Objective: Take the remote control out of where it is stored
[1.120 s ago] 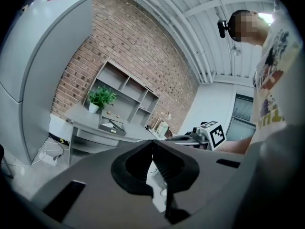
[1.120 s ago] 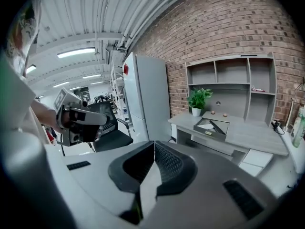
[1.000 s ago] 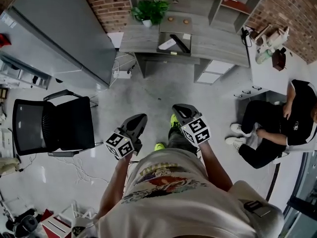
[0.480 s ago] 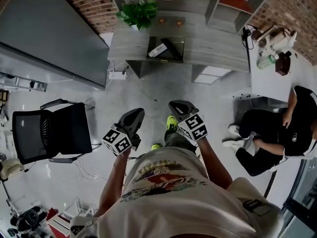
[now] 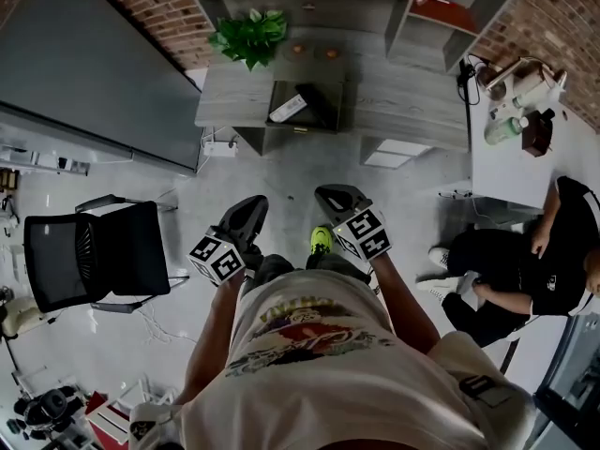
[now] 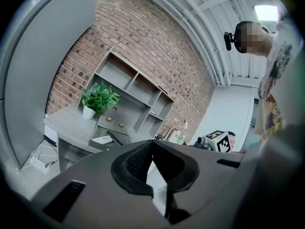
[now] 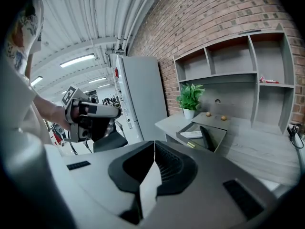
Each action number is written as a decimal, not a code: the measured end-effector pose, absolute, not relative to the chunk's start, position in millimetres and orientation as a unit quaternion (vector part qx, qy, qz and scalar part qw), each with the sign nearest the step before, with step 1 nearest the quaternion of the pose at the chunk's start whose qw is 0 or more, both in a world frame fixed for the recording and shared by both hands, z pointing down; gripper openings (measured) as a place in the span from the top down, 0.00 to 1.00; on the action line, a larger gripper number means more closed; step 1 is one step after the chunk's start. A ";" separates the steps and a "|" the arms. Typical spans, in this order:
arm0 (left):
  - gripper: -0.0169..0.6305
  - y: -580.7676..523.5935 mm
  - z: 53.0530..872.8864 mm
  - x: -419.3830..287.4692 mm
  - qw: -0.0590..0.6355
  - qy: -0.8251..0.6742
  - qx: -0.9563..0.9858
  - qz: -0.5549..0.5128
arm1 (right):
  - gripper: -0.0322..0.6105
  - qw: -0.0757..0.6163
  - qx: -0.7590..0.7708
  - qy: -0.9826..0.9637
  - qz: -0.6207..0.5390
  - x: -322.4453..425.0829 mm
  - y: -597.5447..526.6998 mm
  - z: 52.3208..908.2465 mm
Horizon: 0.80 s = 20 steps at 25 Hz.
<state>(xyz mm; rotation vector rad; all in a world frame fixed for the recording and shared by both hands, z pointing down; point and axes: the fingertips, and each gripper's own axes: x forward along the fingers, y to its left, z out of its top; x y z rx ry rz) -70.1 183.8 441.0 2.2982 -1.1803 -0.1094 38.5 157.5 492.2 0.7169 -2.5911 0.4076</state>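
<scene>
Remote control (image 5: 287,108): slim and white, it lay in the open compartment (image 5: 296,127) of the tabletop (image 5: 403,92), beside a black bar (image 5: 315,104).
Left gripper (image 5: 247,206): jaws were closed, empty.
Right gripper (image 5: 334,196): jaws were closed, empty.

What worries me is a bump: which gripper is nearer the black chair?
Left. In the head view the left gripper is over the floor just beside the black chair, not touching it. The right gripper is farther off, beyond the left gripper.
</scene>
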 end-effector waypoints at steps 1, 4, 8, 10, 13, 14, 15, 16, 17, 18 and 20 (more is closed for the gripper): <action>0.97 181.2 442.0 -67.3 0.275 -0.436 0.856 -0.040 | 0.94 0.208 0.260 -0.932 0.146 40.2 153.9 490.3; 0.97 170.5 440.9 -58.3 0.272 -0.429 0.861 -0.035 | 0.94 0.203 0.266 -0.931 0.145 46.0 143.7 486.1; 0.97 157.2 438.8 -44.6 0.259 -0.416 0.872 -0.018 | 0.94 0.204 0.270 -0.929 0.148 53.4 135.7 487.2; 0.97 152.9 441.5 -39.3 0.255 -0.408 0.877 -0.006 | 0.94 0.208 0.271 -0.928 0.152 54.2 133.8 491.4; 0.97 143.7 448.0 -37.4 0.258 -0.399 0.880 -0.001 | 0.94 0.214 0.270 -0.926 0.154 49.8 127.4 496.7; 0.97 140.1 450.4 -37.7 0.261 -0.396 0.880 -0.002 | 0.94 0.216 0.271 -0.925 0.154 48.1 124.6 498.0; 0.97 136.6 452.9 -37.8 0.263 -0.392 0.881 -0.003 | 0.94 0.217 0.273 -0.924 0.154 46.8 121.8 499.0; 0.97 133.1 455.5 -37.7 0.265 -0.388 0.882 -0.003 | 0.94 0.218 0.275 -0.923 0.155 45.8 118.9 499.7; 0.97 129.2 457.7 -37.5 0.267 -0.384 0.884 -0.003 | 0.94 0.218 0.278 -0.922 0.156 44.9 115.9 499.8; 0.97 124.6 459.4 -37.1 0.268 -0.380 0.885 -0.002 | 0.94 0.219 0.280 -0.921 0.158 44.2 112.8 499.6; 0.97 113.0 461.8 -34.8 0.266 -0.369 0.890 0.004 | 0.94 0.223 0.283 -0.919 0.163 43.2 106.5 499.0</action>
